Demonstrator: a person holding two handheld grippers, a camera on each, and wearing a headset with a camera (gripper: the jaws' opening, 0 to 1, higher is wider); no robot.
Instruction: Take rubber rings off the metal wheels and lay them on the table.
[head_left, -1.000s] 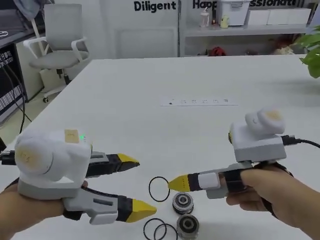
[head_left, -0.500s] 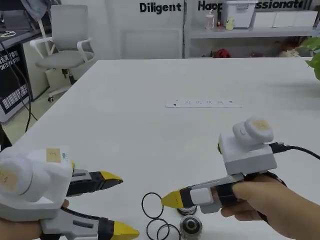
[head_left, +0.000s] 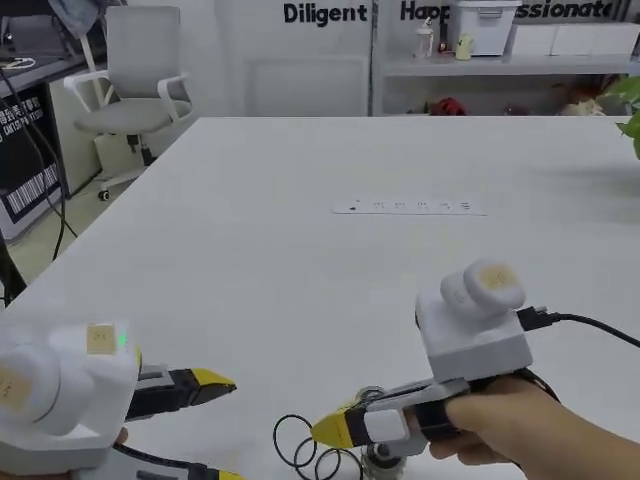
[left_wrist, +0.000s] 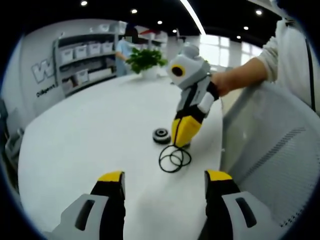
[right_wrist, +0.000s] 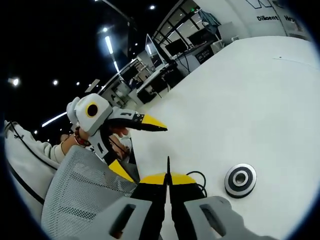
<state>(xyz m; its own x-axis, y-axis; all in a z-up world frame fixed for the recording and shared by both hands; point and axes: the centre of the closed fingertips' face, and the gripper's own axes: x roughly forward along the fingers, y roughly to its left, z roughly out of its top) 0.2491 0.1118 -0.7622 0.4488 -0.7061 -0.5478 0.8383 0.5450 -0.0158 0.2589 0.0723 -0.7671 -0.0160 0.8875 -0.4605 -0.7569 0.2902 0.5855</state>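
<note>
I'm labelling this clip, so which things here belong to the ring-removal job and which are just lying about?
Job: rubber rings, one pinched in the right gripper; metal wheel; open left gripper; table.
Lying about: power strip; office chair; potted plant; shelf boxes.

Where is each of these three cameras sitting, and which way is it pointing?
Head view: on the headset, facing forward and down over the table; left gripper, right gripper and a hand show low.
Left gripper view: on the left gripper, facing along its open jaws toward the rubber rings; right gripper opposite.
Right gripper view: on the right gripper, facing past its closed jaws toward the left gripper.
Shared: both gripper views show the metal wheel.
</note>
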